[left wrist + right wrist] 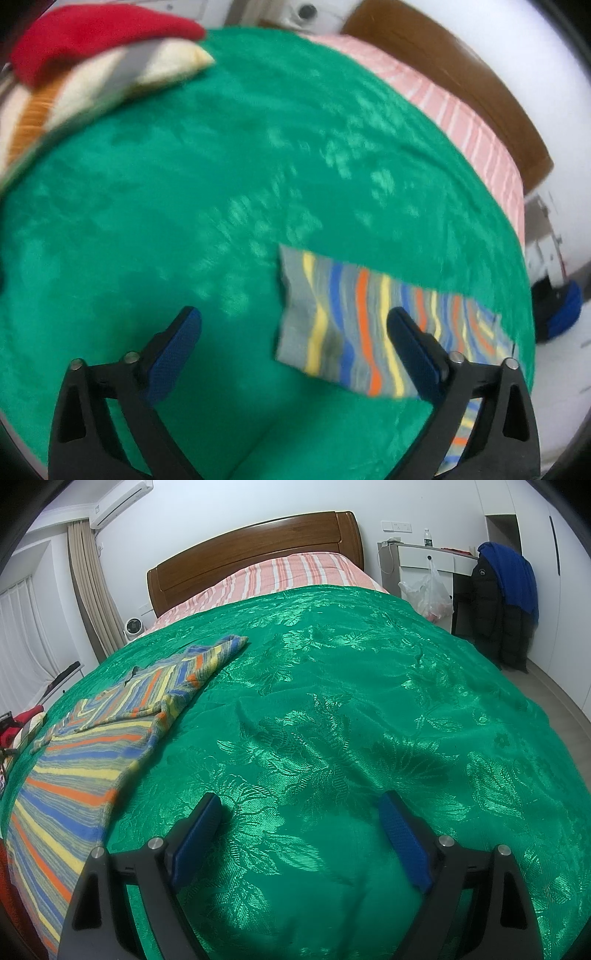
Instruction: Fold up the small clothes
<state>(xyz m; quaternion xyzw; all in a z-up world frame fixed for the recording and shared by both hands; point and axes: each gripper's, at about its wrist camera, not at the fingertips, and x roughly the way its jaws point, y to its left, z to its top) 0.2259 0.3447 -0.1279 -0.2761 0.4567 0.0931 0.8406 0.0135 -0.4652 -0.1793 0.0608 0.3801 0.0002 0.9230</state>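
A small knit garment [110, 716] with blue, orange and yellow stripes on grey lies partly folded on the green bedspread [351, 701], at the left of the right wrist view. My right gripper [299, 797] hovers open over bare bedspread to its right, nothing between its blue pads. In the blurred left wrist view a striped piece [351, 325] lies flat on the bedspread [184, 184]. My left gripper [291, 314] stands open just above it. Its right finger [413, 350] is over the fabric and its left finger over bare spread; the pads grip nothing.
A stack of folded clothes [92, 55], red on top of cream and orange, sits at the upper left. A wooden headboard [258, 554] and pink striped sheet [288, 572] lie beyond. A desk with a plastic bag [428, 590] and dark jacket [498, 620] stands right of the bed.
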